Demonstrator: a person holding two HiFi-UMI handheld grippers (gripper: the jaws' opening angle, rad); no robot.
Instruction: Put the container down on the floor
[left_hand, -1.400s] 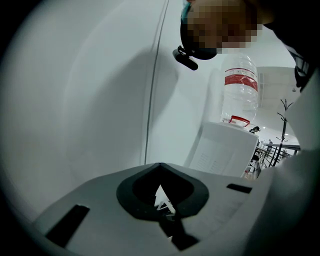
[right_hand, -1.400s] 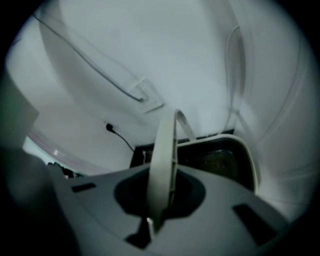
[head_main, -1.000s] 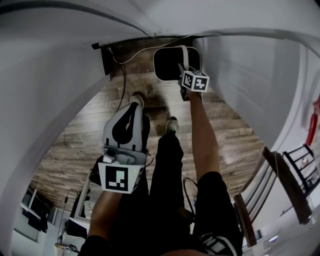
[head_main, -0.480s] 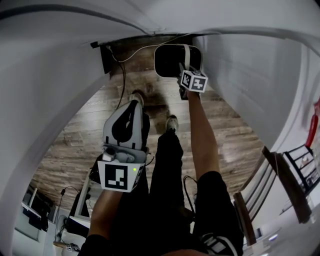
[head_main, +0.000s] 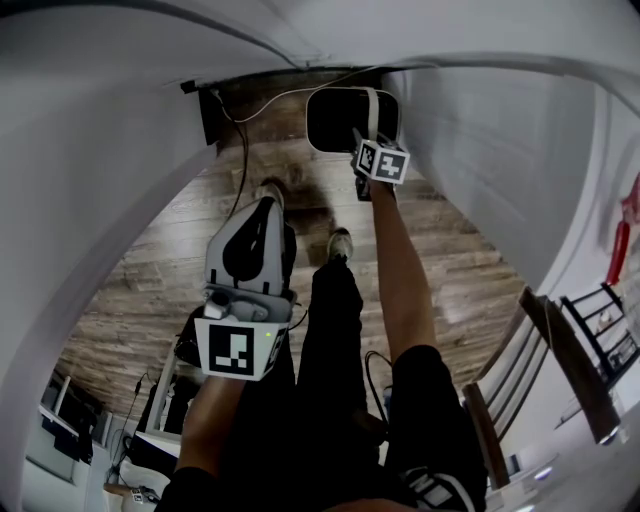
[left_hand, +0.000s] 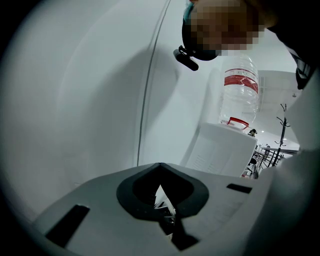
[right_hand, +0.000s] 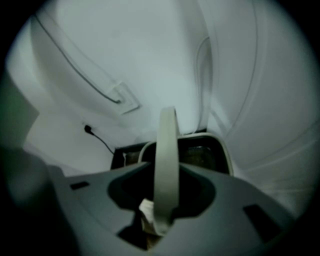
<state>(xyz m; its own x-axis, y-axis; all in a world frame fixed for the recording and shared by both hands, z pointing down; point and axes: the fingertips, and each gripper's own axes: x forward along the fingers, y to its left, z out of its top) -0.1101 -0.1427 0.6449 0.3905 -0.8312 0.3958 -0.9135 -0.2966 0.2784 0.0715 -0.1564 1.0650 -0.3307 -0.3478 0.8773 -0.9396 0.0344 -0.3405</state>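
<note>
The container (head_main: 345, 120) is a white tub with a dark inside and a white strap handle (head_main: 371, 104). It sits low over the wooden floor (head_main: 450, 280) at the far end of the head view, near the wall. My right gripper (head_main: 363, 140) reaches down to it. In the right gripper view the handle (right_hand: 166, 160) runs down between the jaws of my right gripper (right_hand: 155, 220), above the container (right_hand: 202, 155). Those jaws are opening and stand apart round the strap. My left gripper (head_main: 268, 208) hangs by the person's left leg, shut and empty, as in its own view (left_hand: 162, 200).
White walls close in on both sides of the narrow floor strip. A black cable (head_main: 241, 165) runs to a dark box (head_main: 212, 118) by the far wall. A chair (head_main: 560, 370) stands at the right. The left gripper view shows a water bottle (left_hand: 241, 90) on a white dispenser (left_hand: 225, 150).
The right gripper and the container have shifted slightly toward the far wall. The left gripper has hardly moved.
</note>
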